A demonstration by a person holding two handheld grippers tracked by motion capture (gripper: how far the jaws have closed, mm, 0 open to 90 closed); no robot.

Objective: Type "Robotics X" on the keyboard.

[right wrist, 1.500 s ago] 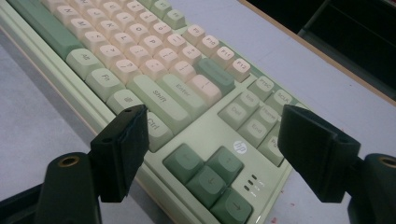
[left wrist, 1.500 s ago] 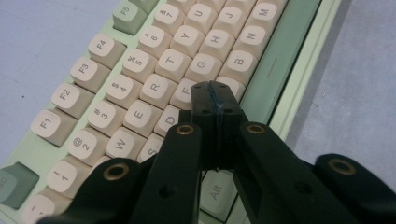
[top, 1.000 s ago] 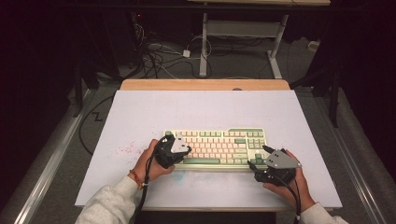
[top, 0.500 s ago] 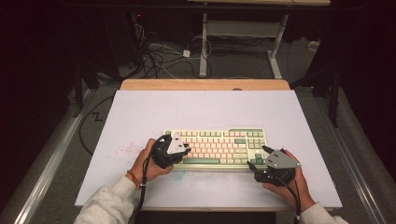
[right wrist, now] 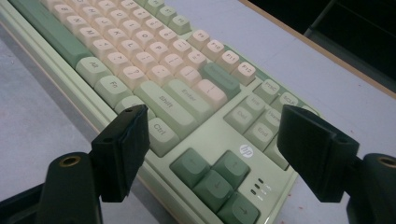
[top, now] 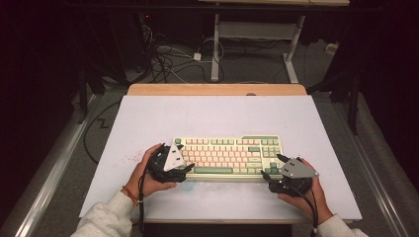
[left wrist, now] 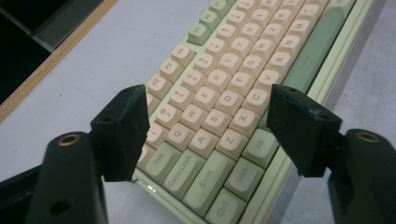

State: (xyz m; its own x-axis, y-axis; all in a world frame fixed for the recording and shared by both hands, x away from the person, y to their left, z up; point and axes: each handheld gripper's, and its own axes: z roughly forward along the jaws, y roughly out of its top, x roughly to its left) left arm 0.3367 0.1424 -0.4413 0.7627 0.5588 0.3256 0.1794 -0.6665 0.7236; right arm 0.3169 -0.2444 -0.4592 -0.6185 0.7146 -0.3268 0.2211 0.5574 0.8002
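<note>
- The left gripper (top: 185, 168) sits over the left end of the keyboard (top: 227, 157), its jaws spread wide; they have just been opening, and nothing is pinched between them.
- In the left gripper view, the left gripper (left wrist: 208, 130) looks down on the keyboard's (left wrist: 233, 93) left corner: the Tab, Caps Lock, Shift and Ctrl keys lie between and below the two black jaws, which do not press on them.
- The right gripper (top: 271, 168) hangs at the keyboard's right near corner, released, jaws wide apart with nothing grasped.
- In the right gripper view, the right gripper (right wrist: 212, 144) frames the right end of the keyboard (right wrist: 154, 79); the dark green arrow keys (right wrist: 215, 182) lie between the jaws, close below them.
- The keyboard lies flat on the white bench (top: 217, 113), near the person's edge, between the two grippers.
- Its long axis runs left to right across the bench, parallel to the near edge; the space bar row faces the person.
- The high view alone gives the whole keyboard, both hands and the cables on the floor (top: 173, 54) beyond the bench.
- Only the gripper views make key legends readable, and the right one shows a small round logo (right wrist: 246, 150) and three indicator lights (right wrist: 258, 186) beside the arrow keys.
</note>
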